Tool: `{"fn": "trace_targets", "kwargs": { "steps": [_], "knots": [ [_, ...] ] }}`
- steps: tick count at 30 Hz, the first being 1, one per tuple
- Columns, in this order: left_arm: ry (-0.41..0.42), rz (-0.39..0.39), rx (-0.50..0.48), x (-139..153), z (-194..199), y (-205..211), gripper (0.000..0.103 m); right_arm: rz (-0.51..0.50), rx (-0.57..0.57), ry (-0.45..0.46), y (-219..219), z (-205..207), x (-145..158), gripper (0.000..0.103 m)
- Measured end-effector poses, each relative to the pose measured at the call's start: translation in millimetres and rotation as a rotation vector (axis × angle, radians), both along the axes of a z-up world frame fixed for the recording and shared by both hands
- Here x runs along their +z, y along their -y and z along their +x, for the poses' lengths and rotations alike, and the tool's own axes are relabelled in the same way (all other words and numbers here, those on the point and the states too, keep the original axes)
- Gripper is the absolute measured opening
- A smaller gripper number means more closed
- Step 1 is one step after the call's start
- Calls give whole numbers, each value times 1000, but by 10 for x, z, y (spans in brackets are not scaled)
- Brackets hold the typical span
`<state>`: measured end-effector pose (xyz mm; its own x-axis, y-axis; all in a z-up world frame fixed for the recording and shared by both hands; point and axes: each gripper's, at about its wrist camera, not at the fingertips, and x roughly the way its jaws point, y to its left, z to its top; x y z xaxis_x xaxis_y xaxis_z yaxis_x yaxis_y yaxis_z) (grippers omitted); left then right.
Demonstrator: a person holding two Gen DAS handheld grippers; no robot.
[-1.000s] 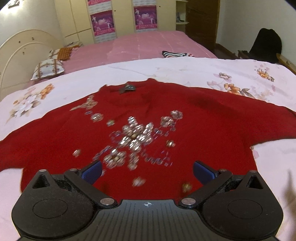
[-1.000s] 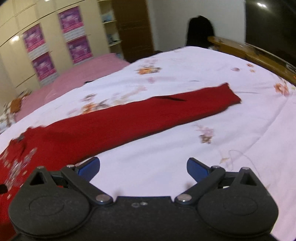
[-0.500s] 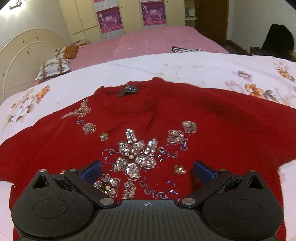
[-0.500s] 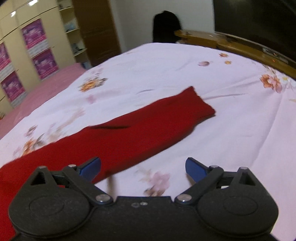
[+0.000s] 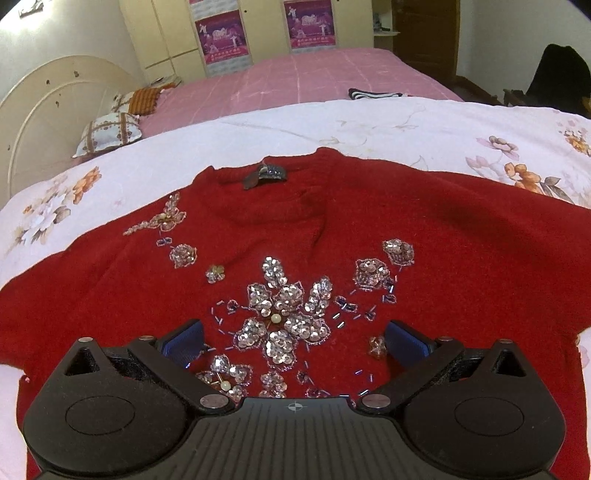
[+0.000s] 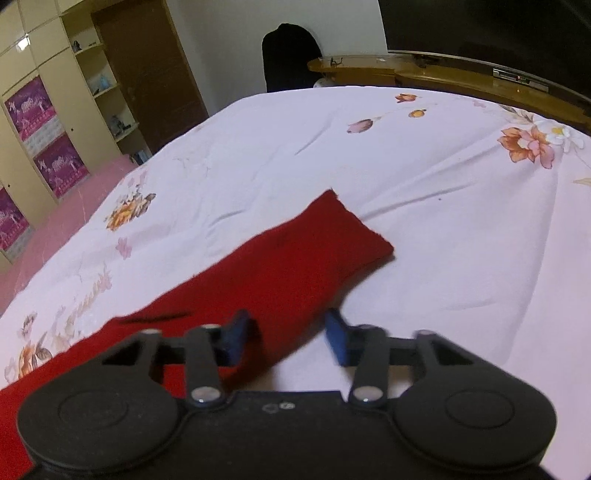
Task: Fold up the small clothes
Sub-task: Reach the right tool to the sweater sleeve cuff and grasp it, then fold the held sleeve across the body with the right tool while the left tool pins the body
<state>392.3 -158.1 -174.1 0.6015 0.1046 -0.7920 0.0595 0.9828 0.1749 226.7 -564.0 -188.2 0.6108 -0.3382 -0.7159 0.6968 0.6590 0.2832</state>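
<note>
- My right gripper [image 6: 288, 339] is closing as I watch: the blue pads [image 6: 338, 341] are drawing in around the lower edge of the sleeve [image 6: 295, 258], with red knit between them, but I don't see them pressing on it yet.
- My left gripper [image 5: 293, 341] stands wide apart and holds nothing; it hangs over the lower front of the red sweater [image 5: 461, 251], right above the sequin flowers [image 5: 284, 310].
- The sweater lies flat and face up on the floral bedspread [image 6: 424, 177], collar away from me, the right sleeve stretched out to the side with its cuff [image 6: 354, 225] resting on the sheet.
- Handling, as I judge it: soft, limp knit, light enough to lift by an edge, but it will sag and drag if I take only one point. The wool looks grippy, not slippery.
- The beaded patch is the delicate part; I would keep the pads off the sequins and loose bugle beads, which could snag or pull free.
- Best holds, to my eye: the sleeve near the cuff for the right side, and plain knit at the hem or shoulder for the left.
- Count: one sweater, one sleeve fully in view, one neck label [image 5: 266, 173], one large sequin flower with several smaller ones around it.
- Farther off: two posters [image 5: 314, 24] in the left view, one patterned cushion [image 5: 109, 133].
</note>
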Motion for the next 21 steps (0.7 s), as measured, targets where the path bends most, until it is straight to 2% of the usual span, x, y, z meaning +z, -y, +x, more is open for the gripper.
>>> {"fn": "trace_targets", "kwargs": {
  "steps": [1,3,7,11,14,17,21],
  "knots": [
    [-2,0,-1,4,1,-12,103,3,4,0,-2,13,-9,14],
    [-7,-7,1,25,6,-44,103,-1,4,9,-19,25,-3,8],
    [4,-8,8,105,-9,-164,103,-30,47,62,-164,44,160,7],
    [15,-24,19,205,-22,-418,103,-65,185,139,-640,183,501,6],
    [28,-58,51,286,-40,-709,103,-70,328,197,-1221,343,740,6],
    [44,-87,83,347,-87,-1025,103,-48,500,242,-1985,511,899,6],
    [51,-123,133,375,-161,-1480,103,28,698,263,-2949,719,914,6]
  ]
}}
